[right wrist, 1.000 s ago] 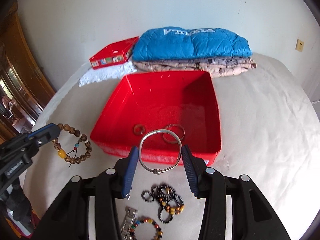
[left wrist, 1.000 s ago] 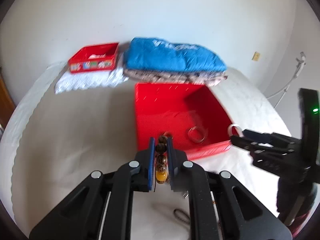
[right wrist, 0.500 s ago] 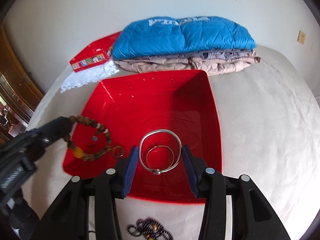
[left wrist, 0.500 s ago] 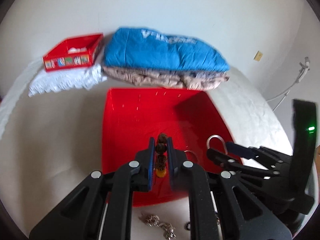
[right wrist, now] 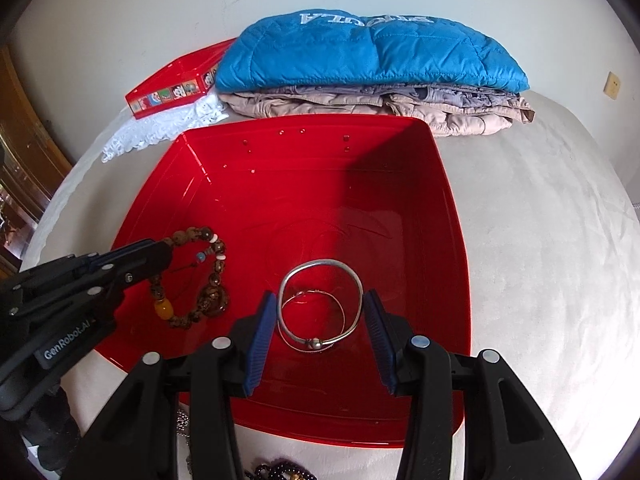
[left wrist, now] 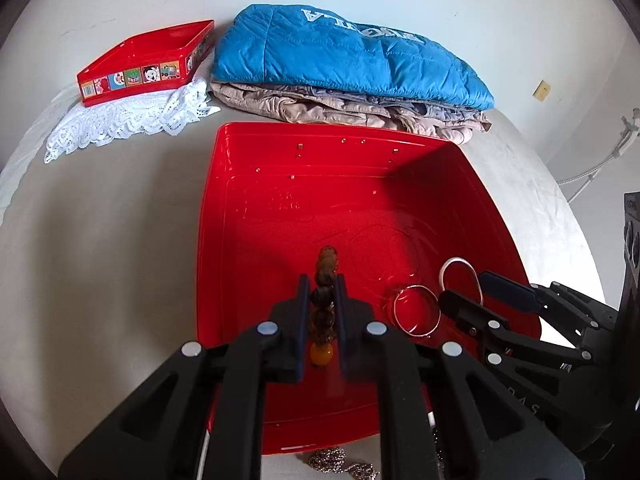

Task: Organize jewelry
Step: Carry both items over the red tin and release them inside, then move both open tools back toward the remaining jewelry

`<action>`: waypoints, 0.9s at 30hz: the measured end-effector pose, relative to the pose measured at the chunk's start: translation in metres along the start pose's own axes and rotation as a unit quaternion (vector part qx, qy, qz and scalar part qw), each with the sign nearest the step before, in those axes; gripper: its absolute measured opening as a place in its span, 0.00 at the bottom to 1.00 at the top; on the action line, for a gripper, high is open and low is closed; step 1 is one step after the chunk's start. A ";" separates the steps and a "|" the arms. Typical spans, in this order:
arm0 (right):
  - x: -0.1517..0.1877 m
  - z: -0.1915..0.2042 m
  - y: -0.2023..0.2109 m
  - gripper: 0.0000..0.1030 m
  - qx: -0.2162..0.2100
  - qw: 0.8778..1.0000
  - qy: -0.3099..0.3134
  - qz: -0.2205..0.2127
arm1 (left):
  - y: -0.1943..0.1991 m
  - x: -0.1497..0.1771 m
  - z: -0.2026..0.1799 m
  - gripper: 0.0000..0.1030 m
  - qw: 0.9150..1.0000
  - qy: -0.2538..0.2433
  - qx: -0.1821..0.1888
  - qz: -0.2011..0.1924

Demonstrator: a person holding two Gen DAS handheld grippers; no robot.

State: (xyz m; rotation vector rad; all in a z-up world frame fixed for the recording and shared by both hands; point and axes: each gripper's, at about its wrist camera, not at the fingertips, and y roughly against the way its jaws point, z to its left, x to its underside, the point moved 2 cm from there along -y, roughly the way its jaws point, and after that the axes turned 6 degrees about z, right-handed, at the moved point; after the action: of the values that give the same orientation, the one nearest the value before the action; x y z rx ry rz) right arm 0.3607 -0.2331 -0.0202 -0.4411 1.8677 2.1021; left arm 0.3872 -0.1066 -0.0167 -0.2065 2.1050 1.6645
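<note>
Left gripper (left wrist: 320,296): jaws drawn together on the wooden bead bracelet (right wrist: 192,276). In its own view the strand ran lengthwise between the pads, straight ahead along the fingers, amber bead nearest the camera. The right wrist view showed the rest of the loop hanging from the fingertips over the near-left part of the red tray (left wrist: 256,184); contact with the tray floor could not be judged.

Right gripper (right wrist: 320,320): jaws held partway apart, clamped across the width of the silver bangle (right wrist: 320,304), pads on its two sides, clasp toward the camera. The bangle's plane lay roughly along the fingers. Directly beyond and beneath it a thin wire ring (right wrist: 316,312) lay on the tray floor.

Deciding relation: each piece sat directly ahead of and below its own gripper, inside the tray rim. The right gripper stood just to the right of the left one. Judgement: the next move was a release in place, needing no sideways travel, and the bangle would likely land on the wire ring.

Change against the frames a second before: both grippers had come forward and down. The bracelet then hung left of the tray over the bedding; the bangle hung over the near rim. Now both were over the tray floor. Jaw openings looked unchanged.

Unsorted chains (left wrist: 340,462) lay behind, near the cameras.
</note>
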 end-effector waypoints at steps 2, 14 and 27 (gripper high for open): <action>0.000 0.001 0.000 0.46 0.003 1.000 0.002 -0.001 | 0.000 0.000 0.000 0.13 1.000 0.000 0.004 0.003; 0.000 -0.010 0.022 0.46 -0.017 0.999 -0.017 -0.025 | 0.038 0.003 0.008 0.40 0.999 0.014 -0.005 -0.039; 0.023 -0.012 0.063 0.46 -0.043 0.997 -0.023 -0.052 | 0.108 0.035 -0.006 0.70 0.995 0.000 -0.042 -0.096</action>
State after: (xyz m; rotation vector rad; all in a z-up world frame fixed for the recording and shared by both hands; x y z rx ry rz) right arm 0.3142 -0.2518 0.0256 -0.4936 1.6957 2.1123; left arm 0.3134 -0.0787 0.0652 -0.4200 1.9497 1.6379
